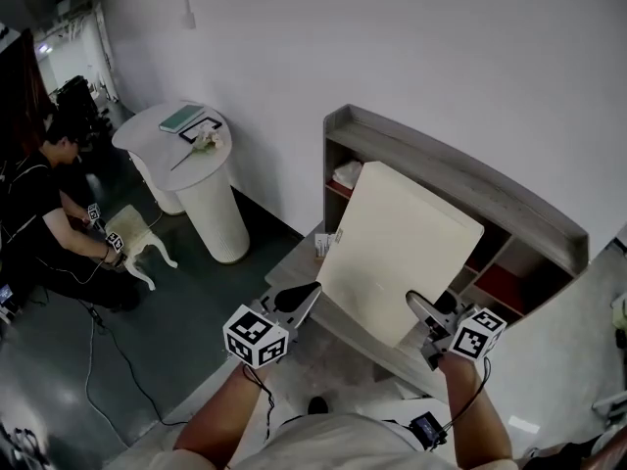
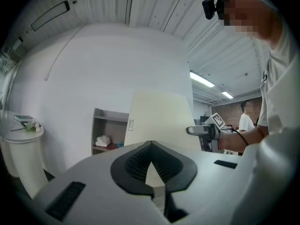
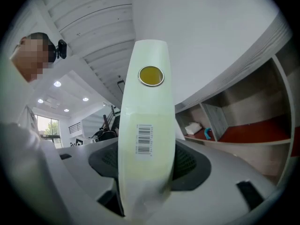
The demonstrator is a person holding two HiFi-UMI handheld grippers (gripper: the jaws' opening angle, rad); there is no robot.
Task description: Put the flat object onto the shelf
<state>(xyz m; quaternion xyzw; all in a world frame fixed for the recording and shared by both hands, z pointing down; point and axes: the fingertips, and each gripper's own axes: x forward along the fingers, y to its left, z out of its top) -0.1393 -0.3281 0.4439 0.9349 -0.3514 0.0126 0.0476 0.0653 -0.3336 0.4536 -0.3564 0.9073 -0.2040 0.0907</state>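
The flat object (image 1: 397,248) is a thin, smooth, cream-coloured rectangular box with squared corners, held tilted in the air in front of the shelf (image 1: 441,164), a grey wood-grain unit with open compartments floored in red. A white barcode label (image 3: 145,138) with print too small to read and a round gold sticker (image 3: 150,76) sit on its narrow edge. The left gripper (image 1: 299,300) clamps its ribbed black pads on the box's lower left edge; the right gripper (image 1: 423,311) grips the lower right edge, its jaws spread to the box's thickness. A folded white cloth (image 1: 347,174) lies in one upper compartment.
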